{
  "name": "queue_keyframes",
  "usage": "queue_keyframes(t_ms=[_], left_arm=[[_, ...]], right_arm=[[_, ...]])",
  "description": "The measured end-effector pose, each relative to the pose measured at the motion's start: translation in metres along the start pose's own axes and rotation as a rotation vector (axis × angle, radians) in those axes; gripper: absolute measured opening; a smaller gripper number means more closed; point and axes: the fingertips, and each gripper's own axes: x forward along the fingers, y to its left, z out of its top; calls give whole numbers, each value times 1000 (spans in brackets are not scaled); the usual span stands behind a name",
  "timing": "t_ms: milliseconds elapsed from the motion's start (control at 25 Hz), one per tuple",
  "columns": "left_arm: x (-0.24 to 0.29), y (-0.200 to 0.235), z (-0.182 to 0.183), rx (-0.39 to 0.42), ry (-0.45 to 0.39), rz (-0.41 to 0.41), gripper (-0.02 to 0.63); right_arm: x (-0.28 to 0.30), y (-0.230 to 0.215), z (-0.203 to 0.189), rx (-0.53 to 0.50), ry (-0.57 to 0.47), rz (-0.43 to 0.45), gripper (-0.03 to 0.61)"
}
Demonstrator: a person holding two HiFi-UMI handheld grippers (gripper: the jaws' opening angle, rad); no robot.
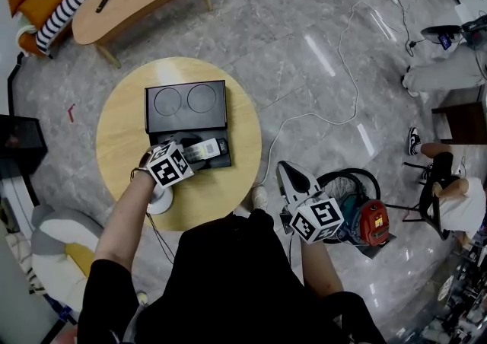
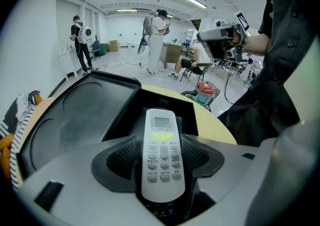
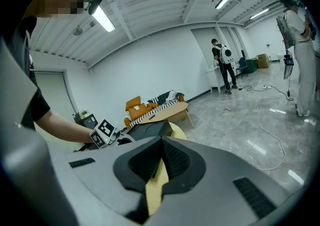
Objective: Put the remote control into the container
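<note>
Now, with left tongs (image 1: 195, 154) clamped on the remote (image 2: 161, 145) over the open box (image 1: 186, 106) beneath their tips, lower flat into it before loosening; keep right tongs (image 3: 160, 144), shut and empty, well aside.

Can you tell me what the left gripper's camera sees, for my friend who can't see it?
A white remote control is held between the two jaws of the left gripper, pointing out over an open black container on a yellow table. People stand far back in a bright room.
</note>
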Motion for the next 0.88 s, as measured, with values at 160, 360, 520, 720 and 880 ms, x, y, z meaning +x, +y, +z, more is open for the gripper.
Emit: queue_keyframes(t_ms=[160,360,520,720,880], left_arm=[[-6,2,4,-17,-19,20,264],[-18,4,13,-56,-68,73,264],[-36,13,32,-64,-159,219,236],[-81,16,56,-114,-291,435,45],[-123,7,69,-183,-375,600,8]], right_arm=[[0,-1,2,-5,1,13,8],[1,2,7,-27,2,38,8],[-5,1,14,-55,5,67,8],[-15,-3,26,-94,0,118,8],[-21,0,35,-130,-7,193,8]])
